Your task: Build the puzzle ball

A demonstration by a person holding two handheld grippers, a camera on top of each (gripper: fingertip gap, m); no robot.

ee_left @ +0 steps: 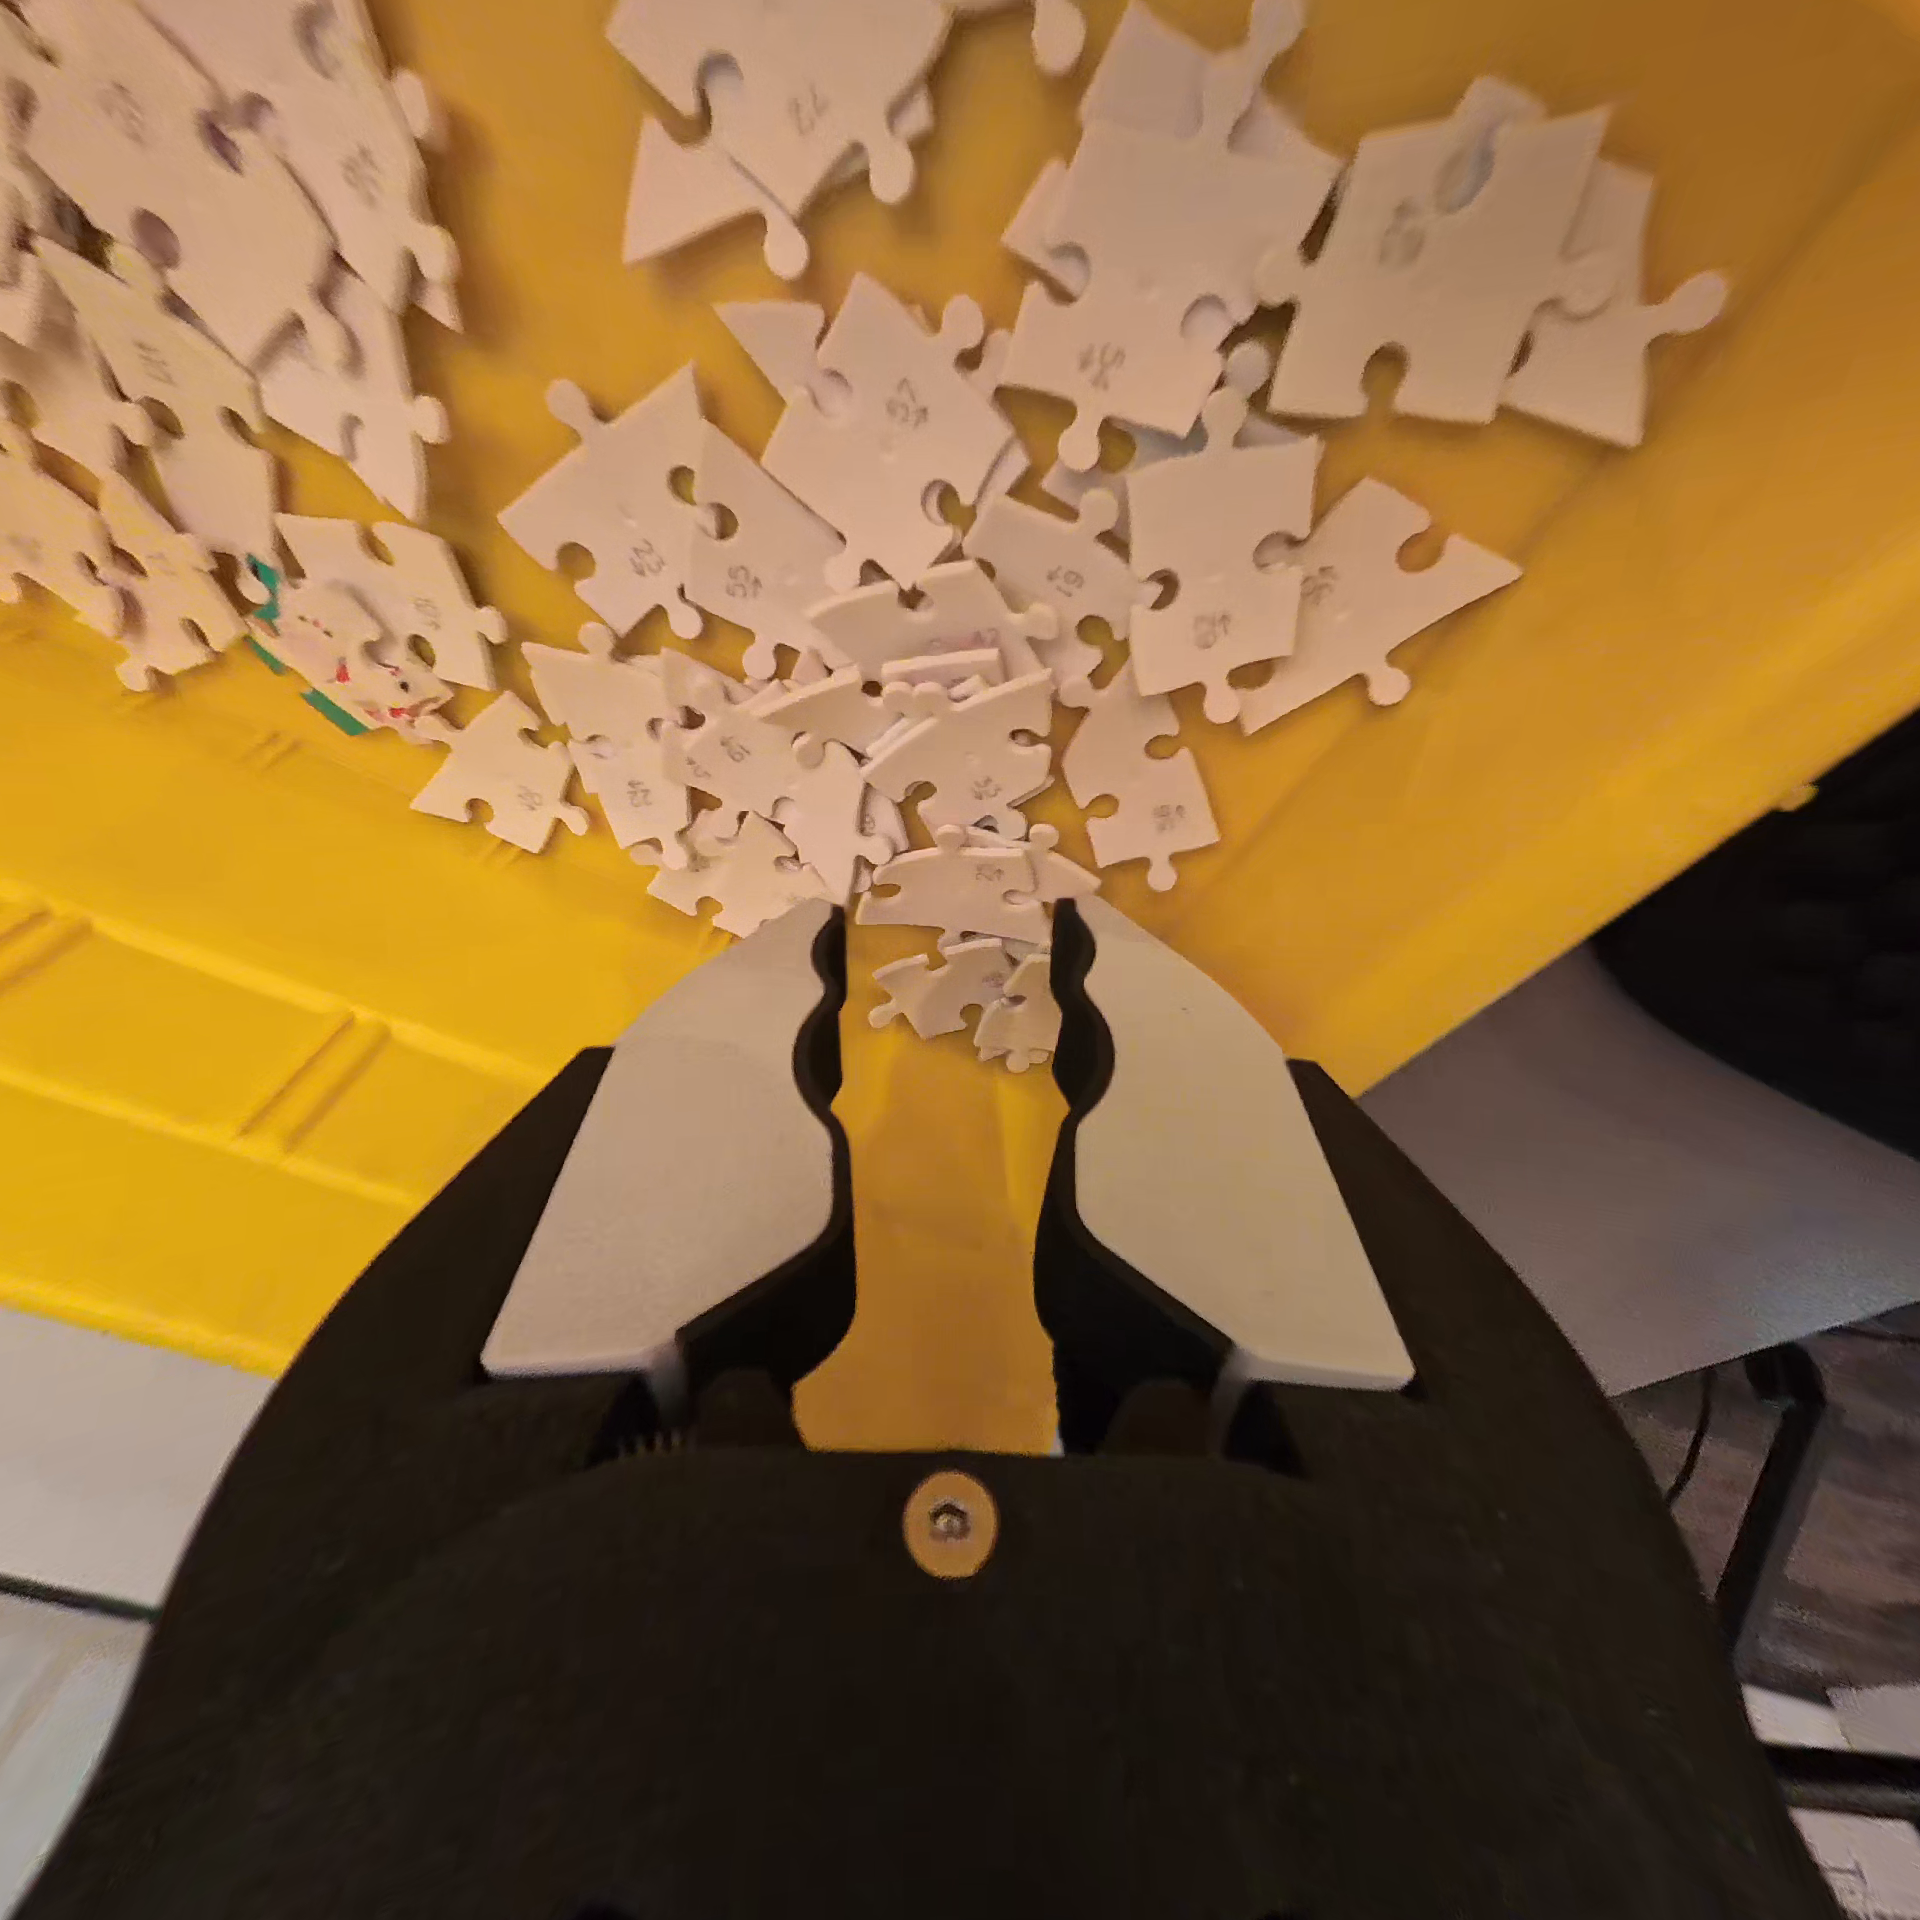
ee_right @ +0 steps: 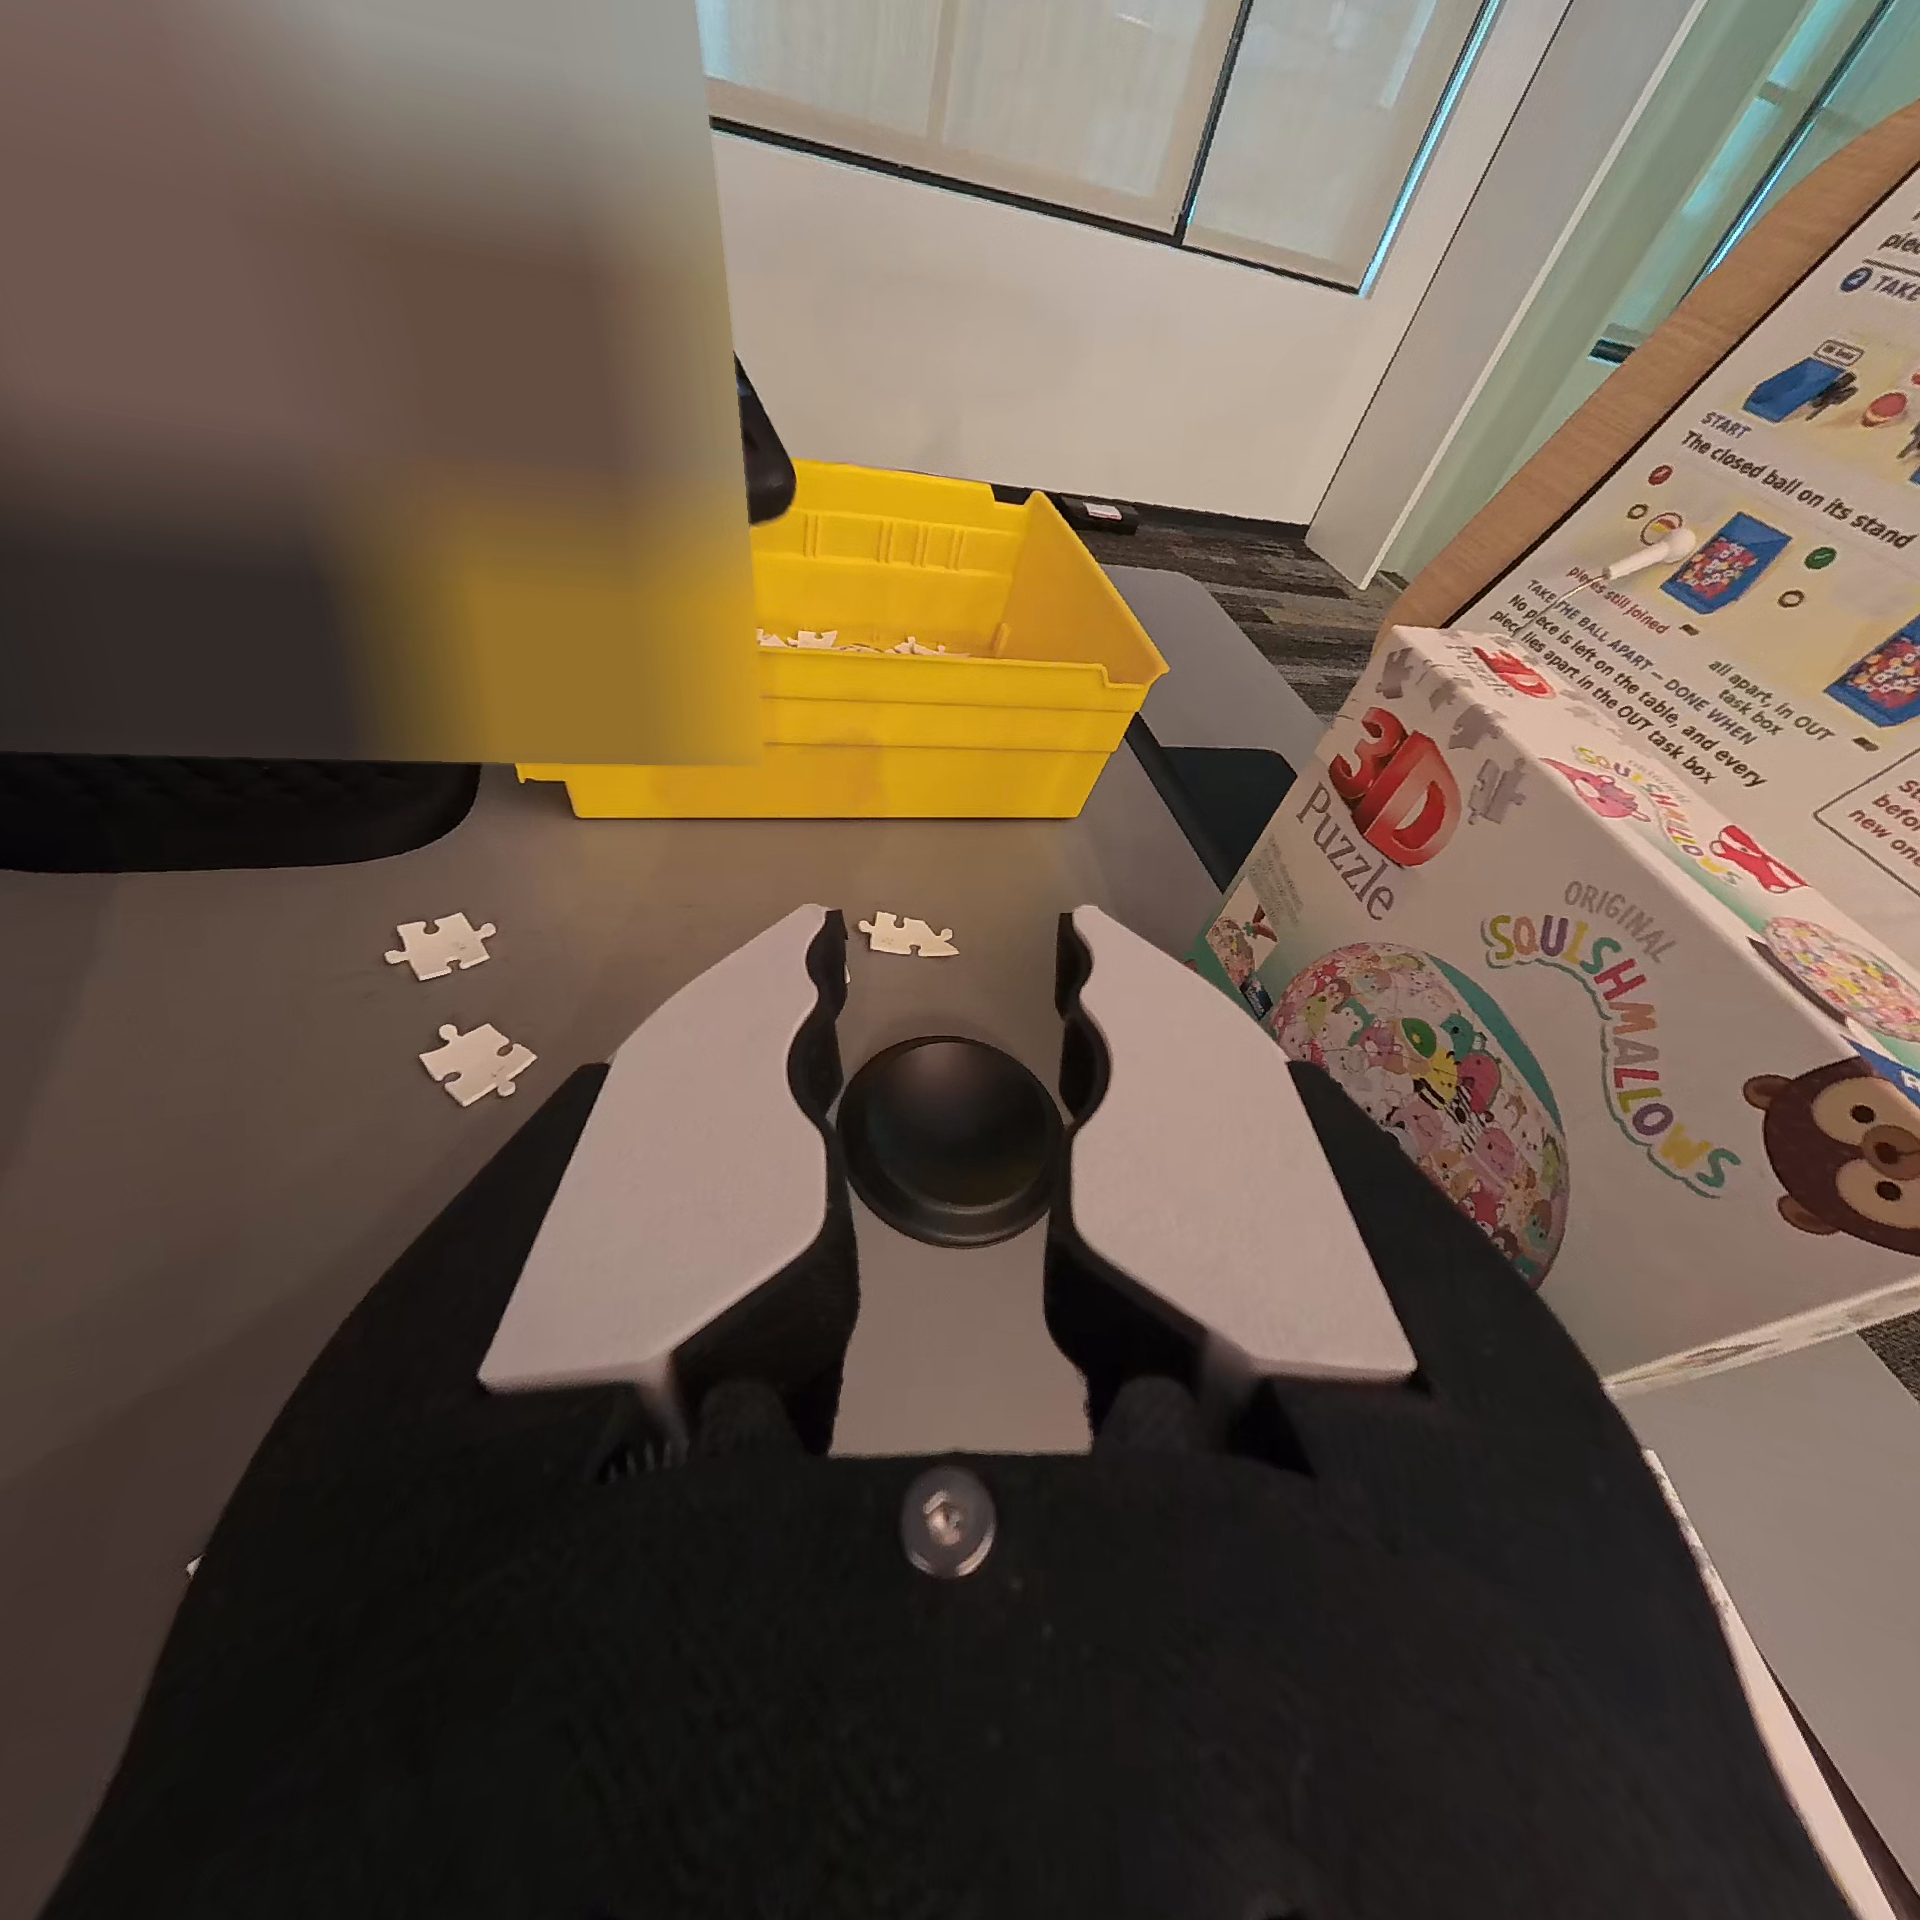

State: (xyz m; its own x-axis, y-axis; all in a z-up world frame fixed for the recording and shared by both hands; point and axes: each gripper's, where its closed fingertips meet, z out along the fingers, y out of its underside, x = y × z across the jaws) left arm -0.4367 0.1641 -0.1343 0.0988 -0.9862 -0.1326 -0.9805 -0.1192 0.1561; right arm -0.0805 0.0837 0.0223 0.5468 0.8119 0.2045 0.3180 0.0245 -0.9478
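Grey table (ee_right: pixel 260 1195) underneath everything in the right wrist view. On its far part, a yellow bin (ee_right: pixel 935 717) holding loose white puzzle pieces (ee_right: pixel 862 642); seen from the left wrist view as the same yellow bin (ee_left: pixel 260 1039), its floor strewn with white puzzle pieces (ee_left: pixel 904 416), blank side up, many overlapping, one printed piece (ee_left: pixel 353 665) among them at the left. To the right on the table, a puzzle box (ee_right: pixel 1538 997) printed with a colourful ball, an instruction sheet (ee_right: pixel 1766 540) propped behind it. No assembled ball anywhere.

Left gripper (ee_left: pixel 948 920) inside the bin, jaws narrowly apart, tips at either edge of one white piece (ee_left: pixel 977 883); whether pinched, cannot tell.

Right gripper (ee_right: pixel 951 935) low over the table, jaws apart, gripping nothing, a black round stand (ee_right: pixel 951 1143) between the fingers. Three loose pieces (ee_right: pixel 442 943) on the table just beyond.
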